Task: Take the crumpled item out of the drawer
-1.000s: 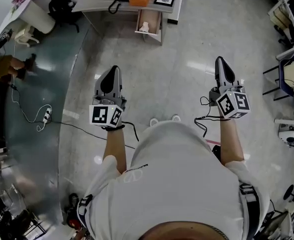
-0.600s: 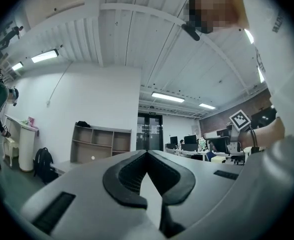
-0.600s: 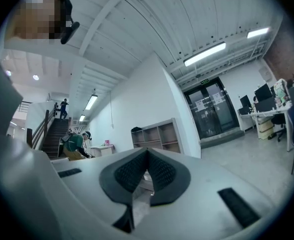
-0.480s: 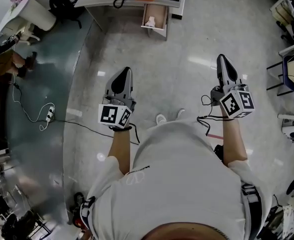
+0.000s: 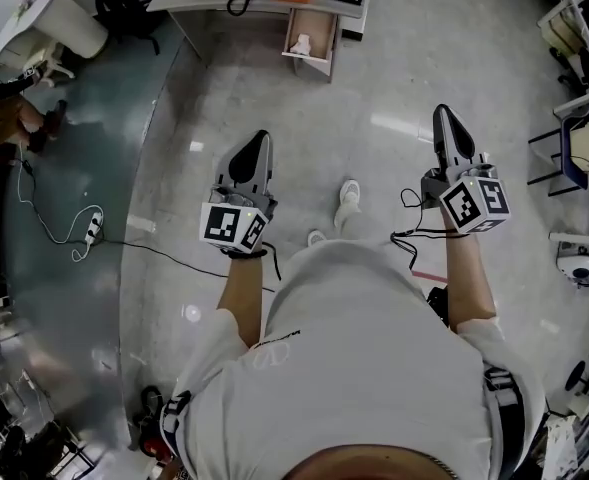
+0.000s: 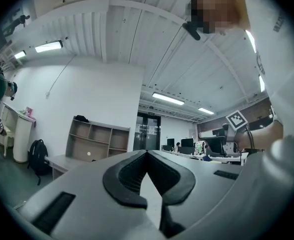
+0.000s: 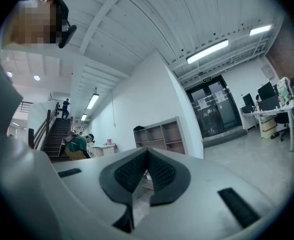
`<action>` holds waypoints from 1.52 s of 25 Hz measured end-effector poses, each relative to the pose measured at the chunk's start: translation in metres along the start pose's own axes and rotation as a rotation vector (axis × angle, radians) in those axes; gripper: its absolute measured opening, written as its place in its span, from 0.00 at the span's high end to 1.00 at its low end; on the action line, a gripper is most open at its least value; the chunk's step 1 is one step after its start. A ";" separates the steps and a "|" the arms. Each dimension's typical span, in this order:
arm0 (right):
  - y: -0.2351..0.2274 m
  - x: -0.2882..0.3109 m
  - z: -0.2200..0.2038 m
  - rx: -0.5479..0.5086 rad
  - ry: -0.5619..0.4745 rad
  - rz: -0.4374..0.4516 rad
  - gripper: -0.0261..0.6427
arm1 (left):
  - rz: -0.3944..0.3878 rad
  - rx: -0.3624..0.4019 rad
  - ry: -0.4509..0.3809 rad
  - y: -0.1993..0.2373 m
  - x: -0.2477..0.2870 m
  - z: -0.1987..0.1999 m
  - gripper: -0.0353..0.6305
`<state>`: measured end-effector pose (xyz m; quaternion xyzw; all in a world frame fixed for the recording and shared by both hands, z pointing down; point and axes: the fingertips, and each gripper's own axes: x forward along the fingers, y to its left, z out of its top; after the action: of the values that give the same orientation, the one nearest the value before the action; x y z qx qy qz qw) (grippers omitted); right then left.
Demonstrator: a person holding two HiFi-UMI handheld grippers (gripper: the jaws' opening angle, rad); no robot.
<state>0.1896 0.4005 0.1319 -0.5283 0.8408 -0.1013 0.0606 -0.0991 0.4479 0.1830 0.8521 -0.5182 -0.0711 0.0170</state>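
Crumpled item (image 5: pixel 301 43) lies well beyond left claw (image 5: pixel 261 140).

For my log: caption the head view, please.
Left gripper and right gripper shut, empty; person far from open drawer holding the crumpled item.

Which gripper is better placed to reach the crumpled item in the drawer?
Left, probably. The left gripper is more in line with the drawer holding the crumpled item; the right gripper is further aside. Both are shut, empty and distant.
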 end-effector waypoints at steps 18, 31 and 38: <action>-0.066 0.113 -0.012 -0.002 0.043 0.037 0.96 | 0.021 0.024 0.053 0.044 0.124 -0.022 0.95; -0.141 0.211 -0.024 0.022 0.101 0.082 0.96 | 0.060 0.019 0.101 0.069 0.246 -0.045 0.95; -0.156 0.246 -0.038 0.005 0.147 0.142 0.96 | 0.119 0.019 0.110 0.082 0.272 -0.051 0.95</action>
<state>0.2115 0.1170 0.2065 -0.4583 0.8781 -0.1374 0.0073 -0.0411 0.1663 0.2136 0.8226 -0.5668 -0.0183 0.0417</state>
